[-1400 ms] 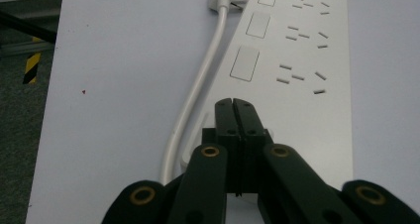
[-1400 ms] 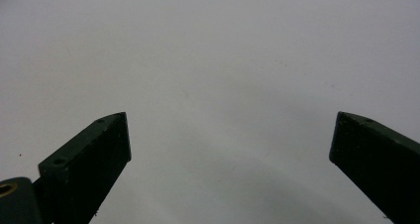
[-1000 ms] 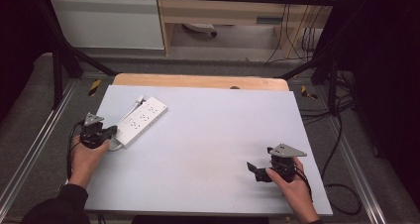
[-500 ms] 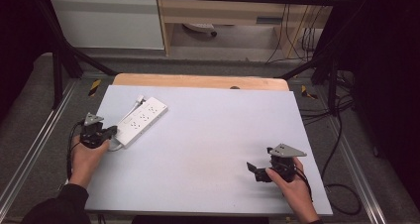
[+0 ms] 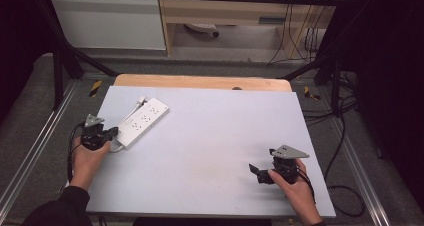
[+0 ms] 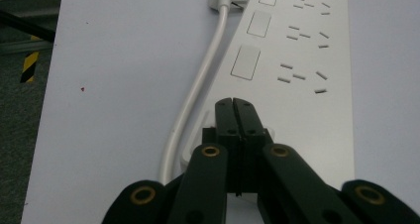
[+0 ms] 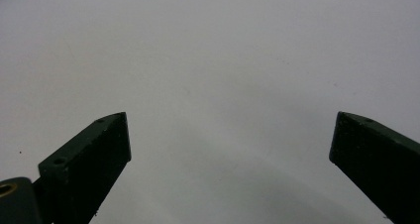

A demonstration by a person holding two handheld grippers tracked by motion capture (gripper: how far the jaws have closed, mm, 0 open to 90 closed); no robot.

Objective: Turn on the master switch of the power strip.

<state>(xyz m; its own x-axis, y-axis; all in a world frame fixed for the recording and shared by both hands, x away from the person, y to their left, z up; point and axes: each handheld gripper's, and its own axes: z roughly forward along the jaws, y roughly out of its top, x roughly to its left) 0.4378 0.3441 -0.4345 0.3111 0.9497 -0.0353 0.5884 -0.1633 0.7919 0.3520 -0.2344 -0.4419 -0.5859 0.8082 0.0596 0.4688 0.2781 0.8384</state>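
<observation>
High view: pale grey table (image 5: 210, 151), wooden edge (image 5: 200, 82), dark surroundings.

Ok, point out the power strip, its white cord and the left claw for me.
power strip (image 6: 297, 60), left gripper view, on its flat socket face.
white cord (image 6: 198, 90), left gripper view, midway along its length.
left claw (image 6: 233, 105), left gripper view, at the closed tips.
</observation>
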